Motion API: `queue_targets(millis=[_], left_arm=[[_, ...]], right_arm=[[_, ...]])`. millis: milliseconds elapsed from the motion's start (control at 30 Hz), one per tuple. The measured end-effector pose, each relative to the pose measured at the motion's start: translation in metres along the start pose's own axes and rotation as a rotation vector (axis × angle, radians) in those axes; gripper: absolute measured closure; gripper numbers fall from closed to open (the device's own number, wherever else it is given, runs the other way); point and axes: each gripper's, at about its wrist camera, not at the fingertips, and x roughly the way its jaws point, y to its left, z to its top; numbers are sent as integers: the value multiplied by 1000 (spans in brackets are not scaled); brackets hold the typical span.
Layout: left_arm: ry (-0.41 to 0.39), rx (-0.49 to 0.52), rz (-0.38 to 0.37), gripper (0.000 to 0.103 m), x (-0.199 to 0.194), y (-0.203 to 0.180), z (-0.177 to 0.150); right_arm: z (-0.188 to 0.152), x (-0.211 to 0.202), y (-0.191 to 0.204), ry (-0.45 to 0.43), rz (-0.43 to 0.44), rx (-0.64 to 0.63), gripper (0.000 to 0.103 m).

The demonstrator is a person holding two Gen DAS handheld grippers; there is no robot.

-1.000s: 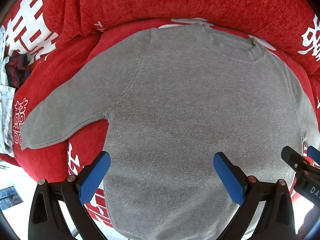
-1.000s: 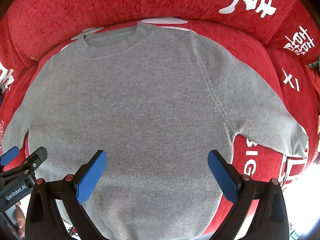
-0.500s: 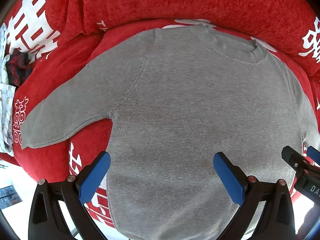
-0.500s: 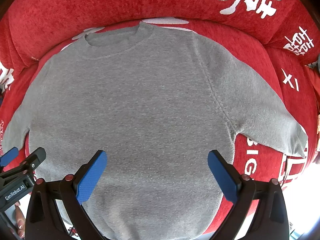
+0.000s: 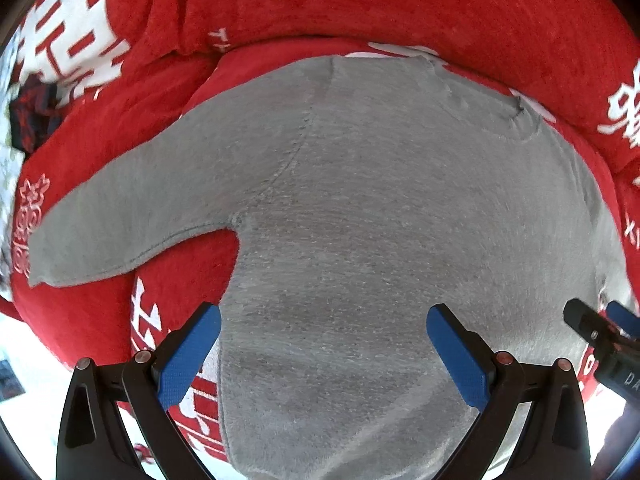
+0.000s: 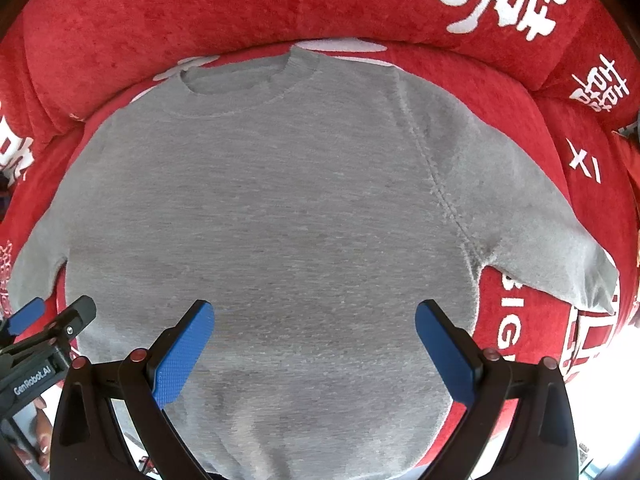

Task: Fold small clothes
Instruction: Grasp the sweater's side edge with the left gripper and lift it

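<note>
Grippers: left gripper (image 5: 323, 350) and right gripper (image 6: 315, 344) hover above the lower body of the grey sweater (image 6: 280, 216), jaws spread wide, nothing held. Sweater lies flat, front up, on the red sofa cover (image 6: 200, 8), sleeves angled outward. Collar (image 6: 244, 84) lies farthest, near the backrest.

Left gripper (image 5: 323, 350) and right gripper (image 6: 315, 346) hover, jaws spread wide (nothing held).

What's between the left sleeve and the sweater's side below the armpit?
Bare red cover with white print; nothing else lies between the grey sweater's left sleeve and its side, seen in the left wrist view.
</note>
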Motion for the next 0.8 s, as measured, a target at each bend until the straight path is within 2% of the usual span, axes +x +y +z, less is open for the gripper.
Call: queue_targets(millis=[133,167,367,433,567,700,800], left_arm=[[-17,-74,-74,0,3,26,-3],[-1,-98,-80,0,5,35,-4],[-67,-214,-150,0,10,96,-11],[-87,-271,-195,0,13,124,-15],[-155,-435,-327,0,26,186,-29],[-146,-609,-496,0,57,235,-40],[-121,-691,-599,0,82,247,-40]], right_arm=[[-3,0,17,-10,-12,-37,2],[-4,1,22,-9,-12,-47,2],[-11,3,63,0,9,-115,2],[-13,3,78,0,19,-140,2],[-19,5,113,6,44,-193,2],[-27,8,141,11,65,-235,2],[-31,11,157,18,76,-259,2]])
